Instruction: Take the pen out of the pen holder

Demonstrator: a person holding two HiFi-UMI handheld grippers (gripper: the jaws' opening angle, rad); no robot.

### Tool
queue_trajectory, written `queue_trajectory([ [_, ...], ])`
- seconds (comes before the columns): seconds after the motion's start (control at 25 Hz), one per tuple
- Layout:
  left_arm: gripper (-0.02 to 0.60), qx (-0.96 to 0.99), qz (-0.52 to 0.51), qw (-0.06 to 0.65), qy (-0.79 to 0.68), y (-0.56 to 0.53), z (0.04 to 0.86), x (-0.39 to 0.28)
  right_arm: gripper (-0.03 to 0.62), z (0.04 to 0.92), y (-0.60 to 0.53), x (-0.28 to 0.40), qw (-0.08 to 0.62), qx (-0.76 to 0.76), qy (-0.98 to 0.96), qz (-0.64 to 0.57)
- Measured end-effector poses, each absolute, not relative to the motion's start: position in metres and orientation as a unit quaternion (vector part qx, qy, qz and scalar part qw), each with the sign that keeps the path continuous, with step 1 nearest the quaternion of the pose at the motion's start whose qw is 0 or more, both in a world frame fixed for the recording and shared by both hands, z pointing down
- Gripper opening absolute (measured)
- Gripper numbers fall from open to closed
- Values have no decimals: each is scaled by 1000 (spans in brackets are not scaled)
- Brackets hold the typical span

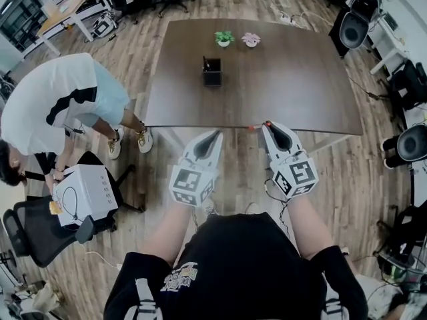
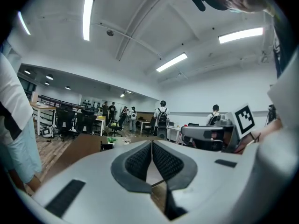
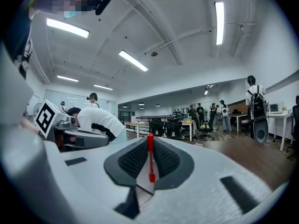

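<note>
The black pen holder stands on the dark brown table, towards its far middle, and shows small in the left gripper view. Both grippers hover side by side at the table's near edge, well short of the holder. My right gripper is shut on a red pen, which stands upright between the pads, its end poking above them. A red tip shows at that gripper's nose. My left gripper is shut with nothing between its pads.
Two small potted plants sit behind the holder. A person in a white shirt bends down at the table's left. A chair bearing a white box stands near left. Office chairs line the right.
</note>
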State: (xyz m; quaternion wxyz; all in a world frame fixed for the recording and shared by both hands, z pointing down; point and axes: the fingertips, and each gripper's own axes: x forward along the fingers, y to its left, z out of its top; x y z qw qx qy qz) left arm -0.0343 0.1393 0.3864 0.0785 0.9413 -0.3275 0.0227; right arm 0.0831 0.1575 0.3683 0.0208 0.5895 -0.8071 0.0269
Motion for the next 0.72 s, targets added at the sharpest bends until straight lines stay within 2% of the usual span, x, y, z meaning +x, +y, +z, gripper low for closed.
queue_trajectory([
  [0.28, 9, 929, 27, 70, -363, 170, 382, -6, 40, 365, 178, 110, 3, 556, -830, 34],
  [0.72, 9, 910, 24, 67, -408, 199, 376, -1, 40, 361, 199, 115, -7, 515, -857, 36],
])
